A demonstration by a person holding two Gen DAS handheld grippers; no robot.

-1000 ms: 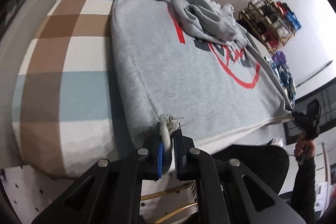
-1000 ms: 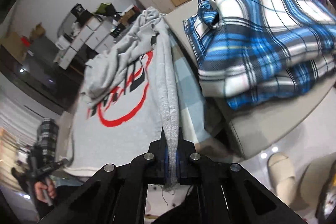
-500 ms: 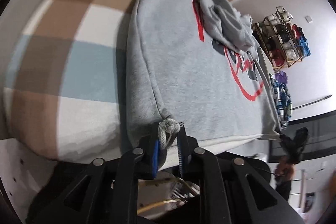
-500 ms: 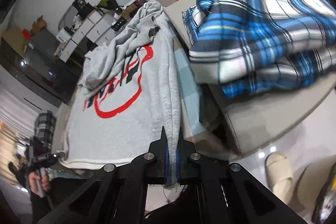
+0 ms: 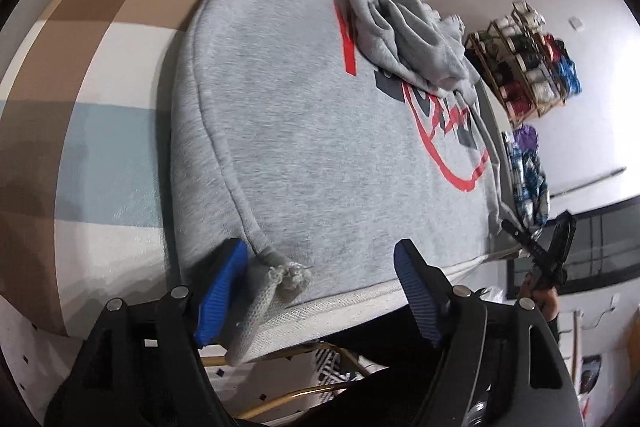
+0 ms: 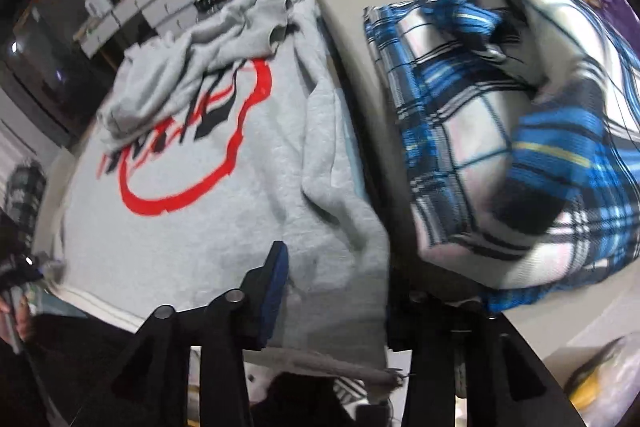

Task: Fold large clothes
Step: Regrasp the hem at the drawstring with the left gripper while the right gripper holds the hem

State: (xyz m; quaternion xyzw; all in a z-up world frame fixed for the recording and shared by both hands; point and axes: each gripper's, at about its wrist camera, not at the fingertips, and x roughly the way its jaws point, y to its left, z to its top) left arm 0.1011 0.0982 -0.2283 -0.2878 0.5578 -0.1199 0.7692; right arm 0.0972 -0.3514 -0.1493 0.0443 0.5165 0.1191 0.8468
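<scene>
A grey sweatshirt (image 5: 320, 131) with a red and black print lies flat on the checked bed cover (image 5: 100, 75), its sleeves bunched at the far end. My left gripper (image 5: 320, 287) hangs over the near hem with its jaws opening wide. The frayed hem corner (image 5: 284, 277) lies loose beside the left blue pad (image 5: 220, 291), no longer pinched. In the right wrist view the sweatshirt (image 6: 208, 227) has its other hem corner slumped between the fingers of my right gripper (image 6: 336, 295), whose jaws are opening. Its right finger is hidden behind the cloth.
A folded blue plaid garment (image 6: 500, 147) sits on a grey surface right of the sweatshirt. A shoe rack (image 5: 528, 67) stands against the far wall, white drawers (image 6: 132, 3) across the room. The bed edge drops off just below both grippers, with gold chair legs (image 5: 304, 391) underneath.
Both grippers went from shut on the hem corners to open, dropping the hem onto the bed edge. The stretched right edge of the sweatshirt has gone slack and crumpled.
</scene>
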